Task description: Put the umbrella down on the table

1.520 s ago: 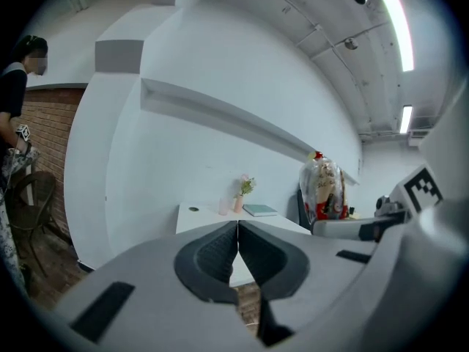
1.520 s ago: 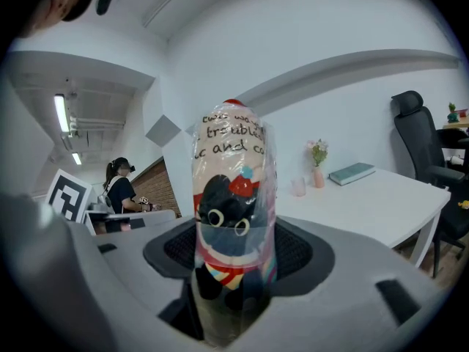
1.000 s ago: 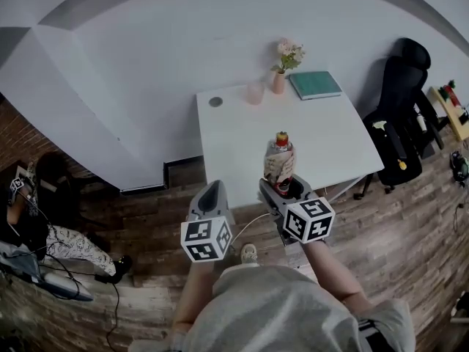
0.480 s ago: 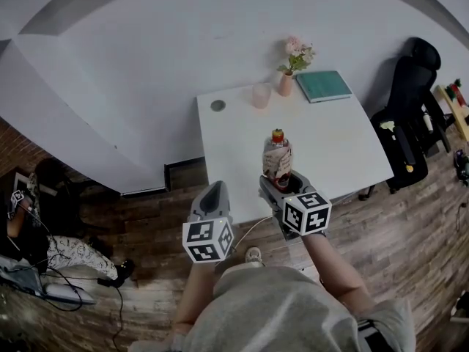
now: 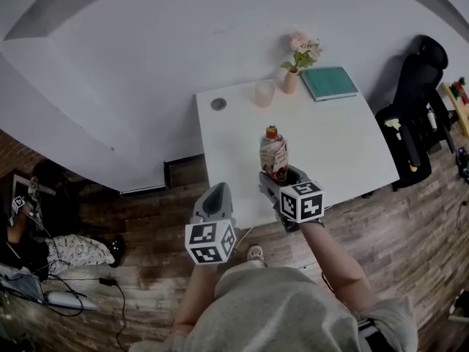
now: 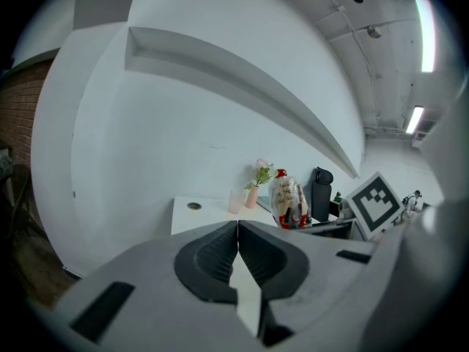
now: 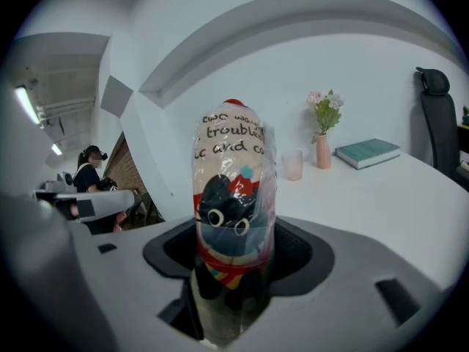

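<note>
Umbrella (image 5: 273, 152), folded short inside a clear printed sleeve with a cartoon cat and a red cap, stands upright in the right gripper (image 5: 282, 178). In the right gripper view the jaws are clamped on the lower half of the umbrella (image 7: 234, 196), one pad on each side, right gripper (image 7: 238, 259) pointing toward the back of the table. In the head view it sits over the near part of the white table (image 5: 330, 145), close to the front edge; cannot tell if its bottom touches the top.

Left gripper (image 5: 214, 200) is off the table's front-left corner, over the wood floor (image 5: 146, 218), holding nothing. The left gripper view shows its jaws together, tips meeting, left gripper (image 6: 238, 229).

Along the table's far edge sit a pink cup (image 5: 264, 93), a pink vase (image 5: 292, 81) with flowers and a teal book (image 5: 330, 83). A round grommet (image 5: 218, 104) is in the far-left corner. A black office chair (image 5: 414, 101) stands right of the table. A seated person (image 5: 29, 211) is at far left.
</note>
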A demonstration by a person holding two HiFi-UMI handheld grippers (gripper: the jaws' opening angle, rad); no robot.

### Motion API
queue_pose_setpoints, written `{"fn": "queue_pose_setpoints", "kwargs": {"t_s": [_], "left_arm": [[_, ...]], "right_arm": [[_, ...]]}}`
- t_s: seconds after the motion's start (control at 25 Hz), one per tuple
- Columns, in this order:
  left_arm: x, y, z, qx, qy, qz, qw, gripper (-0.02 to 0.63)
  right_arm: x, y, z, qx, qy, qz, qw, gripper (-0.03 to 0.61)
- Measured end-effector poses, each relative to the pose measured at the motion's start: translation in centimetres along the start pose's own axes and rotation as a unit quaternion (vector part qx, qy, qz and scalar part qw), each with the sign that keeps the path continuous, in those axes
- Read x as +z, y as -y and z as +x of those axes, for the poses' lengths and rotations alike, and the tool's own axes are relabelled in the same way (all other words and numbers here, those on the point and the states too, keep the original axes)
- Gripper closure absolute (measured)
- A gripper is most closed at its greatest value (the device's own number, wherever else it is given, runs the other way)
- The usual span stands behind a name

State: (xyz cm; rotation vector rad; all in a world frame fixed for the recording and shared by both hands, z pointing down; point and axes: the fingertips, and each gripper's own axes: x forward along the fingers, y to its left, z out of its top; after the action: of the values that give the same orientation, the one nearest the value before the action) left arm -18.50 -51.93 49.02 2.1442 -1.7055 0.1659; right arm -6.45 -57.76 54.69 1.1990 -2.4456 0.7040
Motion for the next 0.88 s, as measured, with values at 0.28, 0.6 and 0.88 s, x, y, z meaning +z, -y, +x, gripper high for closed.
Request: {"fn": "queue_pose_setpoints", "kwargs": {"t_s": [0.28,0.6,0.88], "left_arm": [[-0.7,-0.2,0.9,-0.005,-0.009,-0.003,0.9999,0.606],[-1.3,-0.6,1.9,-0.004,-0.018,-0.013,0.9998,0.606],[-1.7,-0.9,2.1,0.001,-0.021,-0.015,0.9997,0.606]], "right_arm": [[-1.9,1.5,2.8,-0.013,-0.054,0.015,0.998,0.311],[-3.5,3.3,6.2,-0.024,-0.12,0.032,0.992,0.31],[-4.7,4.6,9.0,-0.035,-0.178,0.053,0.982,0.31]]}}
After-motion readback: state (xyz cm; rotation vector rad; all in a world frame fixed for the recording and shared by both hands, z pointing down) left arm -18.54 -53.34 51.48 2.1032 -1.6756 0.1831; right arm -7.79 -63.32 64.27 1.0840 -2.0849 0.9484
